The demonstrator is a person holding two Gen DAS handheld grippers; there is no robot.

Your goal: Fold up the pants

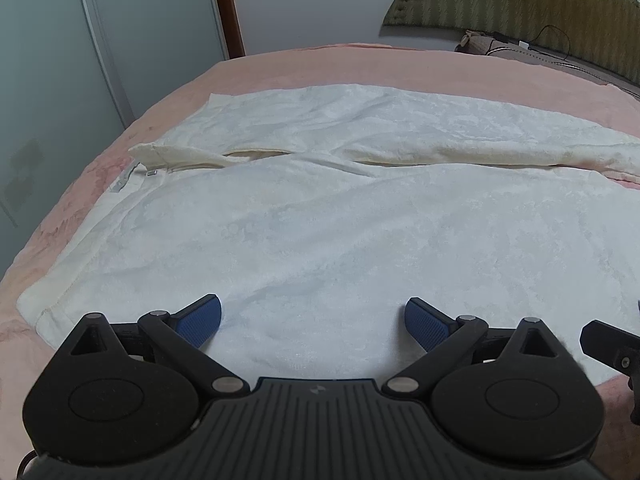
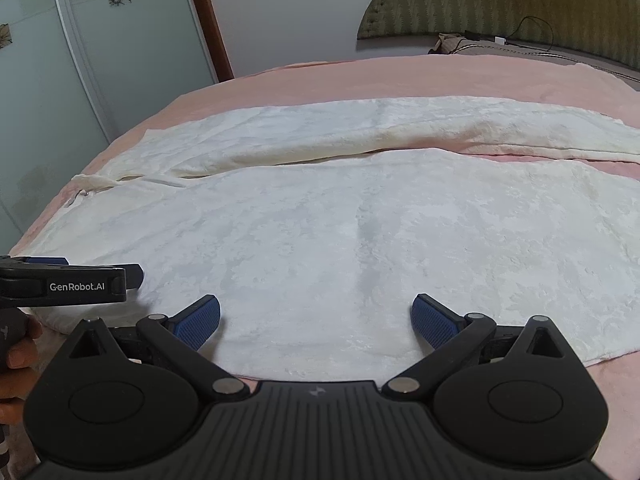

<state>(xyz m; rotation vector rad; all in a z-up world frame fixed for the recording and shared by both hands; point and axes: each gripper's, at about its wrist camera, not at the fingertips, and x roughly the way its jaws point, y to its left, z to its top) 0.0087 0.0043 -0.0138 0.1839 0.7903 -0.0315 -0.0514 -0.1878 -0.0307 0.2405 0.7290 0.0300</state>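
I hold my left gripper low over the near edge of the pants, and its two blue pads are spread wide apart with nothing between them. My right gripper is just the same: wide open, holding nothing, hanging over the near edge a little further along. I think I keep them open like this because I am getting ready to pinch the cloth, and open jaws can slide over the edge. From my right side I can see my left gripper from its side, close by, so my two tools sit near each other along the same edge. That way I could lift the near leg evenly, I think. The white pants lie flat and spread out on the pink bed, with the waist to the left and the two legs running off to the right. The near leg is right under my tools, and the far leg lies beside it with a thin gap between them. No fold is made yet. Behind the bed stands a green headboard by the wall.
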